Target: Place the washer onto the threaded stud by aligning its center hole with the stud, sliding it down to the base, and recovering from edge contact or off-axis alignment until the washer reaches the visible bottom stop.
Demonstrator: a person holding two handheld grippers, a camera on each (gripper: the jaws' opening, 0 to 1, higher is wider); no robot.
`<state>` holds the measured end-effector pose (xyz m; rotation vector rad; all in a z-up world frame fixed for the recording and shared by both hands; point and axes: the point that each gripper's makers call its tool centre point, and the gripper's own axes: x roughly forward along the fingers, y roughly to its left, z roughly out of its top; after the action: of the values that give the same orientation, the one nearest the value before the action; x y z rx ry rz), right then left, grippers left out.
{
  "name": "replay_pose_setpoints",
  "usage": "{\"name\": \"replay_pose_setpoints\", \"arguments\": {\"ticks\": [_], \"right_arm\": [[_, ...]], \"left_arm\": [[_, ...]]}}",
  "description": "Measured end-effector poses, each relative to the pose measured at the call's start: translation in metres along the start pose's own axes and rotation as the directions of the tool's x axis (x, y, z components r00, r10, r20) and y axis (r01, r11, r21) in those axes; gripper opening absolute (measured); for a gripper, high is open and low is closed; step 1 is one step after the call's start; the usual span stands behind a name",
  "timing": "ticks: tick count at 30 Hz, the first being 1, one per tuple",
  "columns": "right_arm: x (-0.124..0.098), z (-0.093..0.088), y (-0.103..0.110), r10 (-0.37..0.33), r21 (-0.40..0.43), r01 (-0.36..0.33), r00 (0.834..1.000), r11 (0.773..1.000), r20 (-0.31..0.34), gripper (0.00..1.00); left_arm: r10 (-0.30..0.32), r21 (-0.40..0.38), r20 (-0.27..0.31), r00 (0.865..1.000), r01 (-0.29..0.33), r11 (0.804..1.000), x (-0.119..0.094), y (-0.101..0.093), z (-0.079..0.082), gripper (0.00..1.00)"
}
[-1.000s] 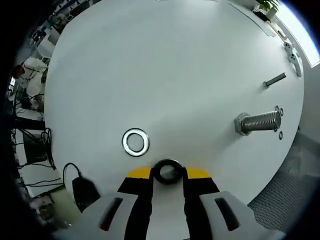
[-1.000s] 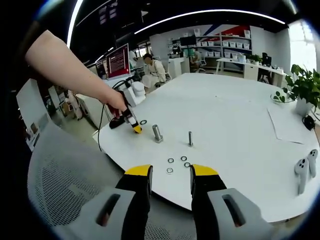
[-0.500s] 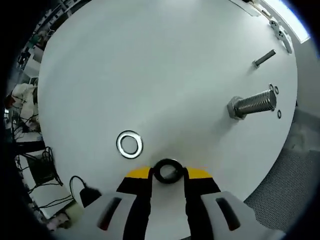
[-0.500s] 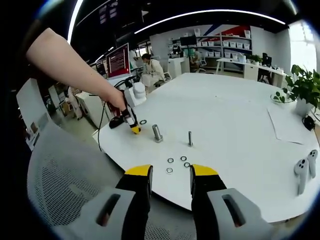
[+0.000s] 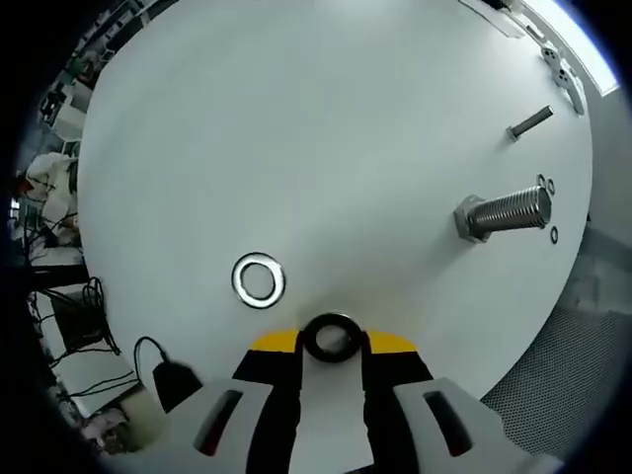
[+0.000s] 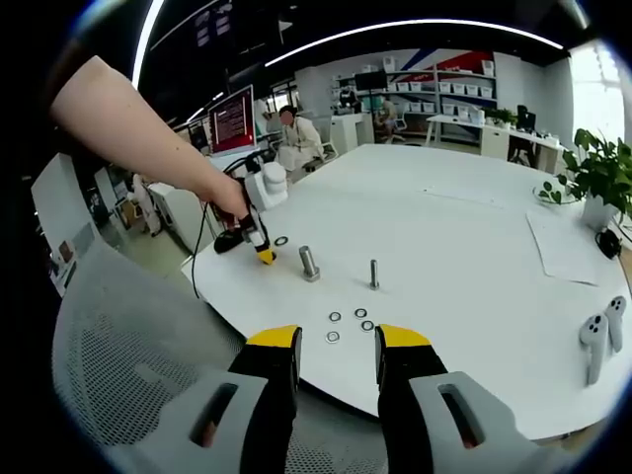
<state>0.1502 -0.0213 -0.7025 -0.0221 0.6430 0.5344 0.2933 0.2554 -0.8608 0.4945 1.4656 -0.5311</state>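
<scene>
A: What does the washer look like?

B: The dark washer [image 5: 331, 339] is a thick ring with a round centre hole, its rim catching a little light. It sits pinched between the yellow tips of the left gripper [image 5: 331, 343], jaws closed against its edges, held above the white table [image 5: 326, 128].

A: And the stud?

B: The large threaded stud [image 5: 503, 214] shows well off to the right in the left gripper view, silver, with a hex base. In the right gripper view it stands upright on the table [image 6: 310, 263], with the left gripper [image 6: 265, 253] just beside it, in a person's hand [image 6: 229, 200].

A: What else is near?

B: A bright silver washer [image 5: 259, 280] lies flat on the table, close to the jaws and up-left of the held one. A thinner stud [image 5: 530, 122] stands beyond the large one, and three small washers [image 5: 546, 185] lie around the far side of the large stud. A black cable and plug [image 5: 168, 378] rest at the table edge.

A: The right gripper?

B: The right gripper [image 6: 336, 346] has its jaws apart with nothing between them, hovering over a mesh chair back [image 6: 128, 365] off the table's near edge. Nothing lies between the held washer and the large stud but bare tabletop.
</scene>
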Motion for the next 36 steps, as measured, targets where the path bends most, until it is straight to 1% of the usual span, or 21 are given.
{"name": "replay_pose_setpoints", "arguments": {"ticks": [2, 4, 6, 8, 11, 12, 14, 18, 24, 27, 31, 33, 36], "right_arm": [[0.0, 0.0, 0.0, 0.0, 0.0, 0.0, 1.0, 1.0, 0.0, 0.32], [0.0, 0.0, 0.0, -0.001, 0.0, 0.001, 1.0, 1.0, -0.001, 0.32], [0.0, 0.0, 0.0, -0.001, 0.0, 0.001, 1.0, 1.0, -0.001, 0.32], [0.0, 0.0, 0.0, -0.001, 0.0, 0.001, 1.0, 1.0, 0.0, 0.32], [0.0, -0.001, 0.0, -0.001, -0.001, 0.001, 1.0, 1.0, -0.003, 0.32], [0.0, -0.001, 0.0, -0.001, -0.001, 0.001, 1.0, 1.0, -0.003, 0.32], [0.0, -0.001, 0.0, -0.002, 0.0, 0.002, 1.0, 1.0, -0.002, 0.32], [0.0, 0.0, 0.0, -0.001, -0.001, 0.001, 1.0, 1.0, 0.0, 0.32], [0.0, 0.0, 0.0, 0.001, -0.004, -0.001, 1.0, 1.0, -0.001, 0.32], [0.0, -0.001, 0.0, 0.002, -0.004, -0.002, 1.0, 1.0, -0.002, 0.32], [0.0, -0.001, 0.001, 0.006, -0.006, -0.006, 1.0, 1.0, -0.005, 0.32], [0.001, -0.001, 0.001, 0.008, -0.008, -0.008, 1.0, 1.0, -0.006, 0.32], [0.0, -0.001, 0.001, 0.008, -0.007, -0.008, 1.0, 1.0, -0.003, 0.32]], "left_arm": [[-0.003, -0.013, 0.02, 1.0, 0.003, 1.0, 0.0, 0.001, 0.0, 0.2], [-0.004, -0.019, 0.035, 0.999, 0.005, 1.0, 0.002, 0.007, 0.001, 0.2], [0.0, -0.018, 0.05, 0.999, 0.001, 1.0, 0.002, 0.007, 0.001, 0.2], [0.003, -0.013, 0.065, 0.998, -0.003, 1.0, 0.003, 0.009, 0.001, 0.19], [0.008, 0.015, 0.078, 0.997, -0.009, 1.0, 0.004, 0.011, 0.003, 0.19], [0.002, 0.015, 0.071, 0.997, -0.003, 1.0, 0.005, 0.009, 0.003, 0.19], [-0.006, 0.047, 0.051, 0.999, 0.003, 0.999, 0.005, 0.003, 0.001, 0.19], [-0.017, 0.092, 0.036, 0.999, 0.013, 0.996, 0.004, -0.009, -0.001, 0.19], [-0.024, 0.142, 0.038, 0.999, 0.018, 0.99, 0.0, -0.021, -0.004, 0.19], [-0.024, 0.17, 0.038, 0.999, 0.017, 0.985, 0.0, -0.023, -0.004, 0.19], [-0.017, 0.198, 0.043, 0.999, 0.008, 0.98, -0.003, -0.018, 0.0, 0.19], [-0.014, 0.229, 0.041, 0.999, 0.005, 0.973, -0.008, -0.017, 0.004, 0.19], [-0.018, 0.259, 0.06, 0.998, 0.002, 0.966, -0.02, -0.018, 0.016, 0.19]]}}
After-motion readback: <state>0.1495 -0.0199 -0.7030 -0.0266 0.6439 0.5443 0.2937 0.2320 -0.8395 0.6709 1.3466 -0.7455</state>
